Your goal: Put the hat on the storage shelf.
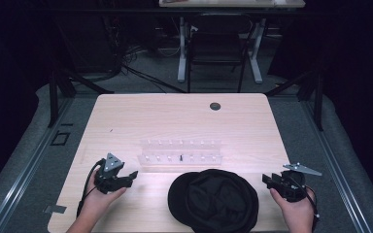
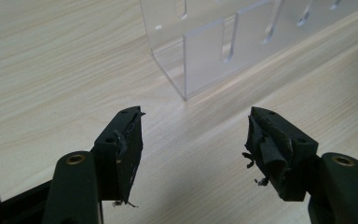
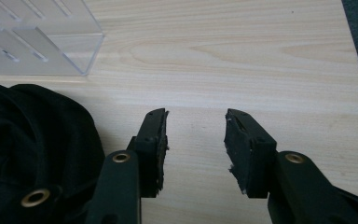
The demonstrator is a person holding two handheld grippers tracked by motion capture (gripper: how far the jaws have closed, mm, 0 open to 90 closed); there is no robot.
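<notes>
Both the left tongs and the right tongs stand wide apart and hold nothing, each resting low over the tabletop. The black cap lies flat between them, near the right tongs and a little farther from the left, with the clear slotted rack just beyond it. As I judge it, nothing is gripped yet, so all the handling remains.

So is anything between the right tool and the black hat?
Nothing visible. Bare table lies between the right tool, jaws open, and the hat. The clear rack sits farther back, off that line.
</notes>
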